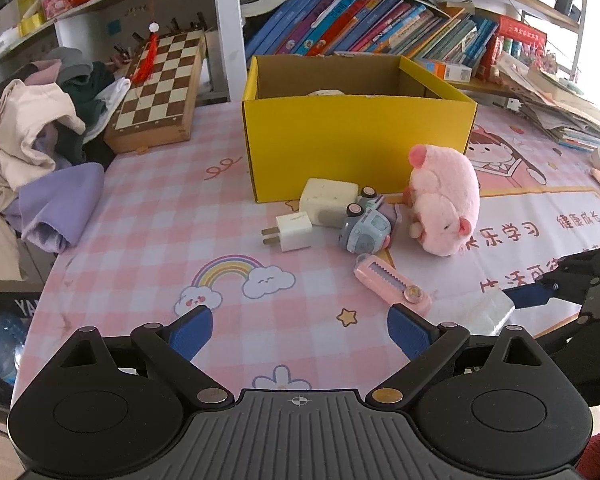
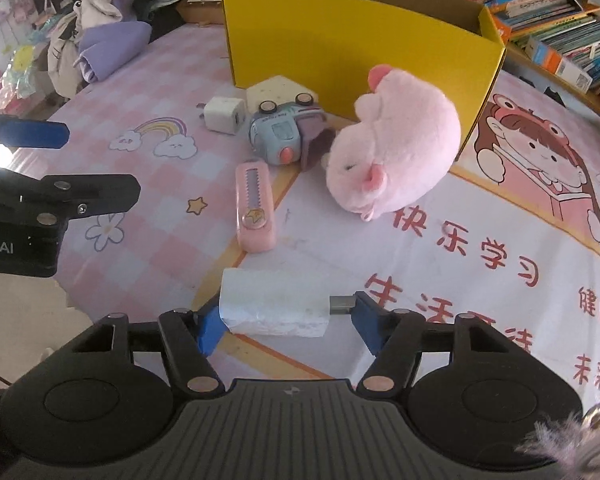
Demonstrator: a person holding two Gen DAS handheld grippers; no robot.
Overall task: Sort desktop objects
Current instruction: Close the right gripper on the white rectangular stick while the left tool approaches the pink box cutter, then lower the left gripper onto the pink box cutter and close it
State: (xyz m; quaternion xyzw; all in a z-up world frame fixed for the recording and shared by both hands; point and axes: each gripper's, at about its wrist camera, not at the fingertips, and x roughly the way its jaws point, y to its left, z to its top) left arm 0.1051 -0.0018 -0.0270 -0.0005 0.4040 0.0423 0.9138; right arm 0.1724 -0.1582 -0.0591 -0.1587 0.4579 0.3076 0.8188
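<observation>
A yellow cardboard box (image 1: 356, 136) stands open at the middle of the table. In front of it lie a pink plush pig (image 1: 444, 200), a blue toy car (image 1: 366, 224), a cream cube (image 1: 328, 200), a white charger plug (image 1: 292, 232) and a pink utility knife (image 1: 392, 284). My left gripper (image 1: 300, 330) is open and empty, short of the knife. My right gripper (image 2: 286, 318) has its fingers around a white tissue pack (image 2: 274, 302), which also shows in the left wrist view (image 1: 474, 312); a small gap shows at the right finger (image 2: 370, 320).
A pile of clothes (image 1: 40, 152) and a chessboard box (image 1: 160, 92) sit at the left. Bookshelves (image 1: 380, 24) run behind the box, and stacked papers (image 1: 560, 104) lie at the right. The table's front edge is near the left gripper.
</observation>
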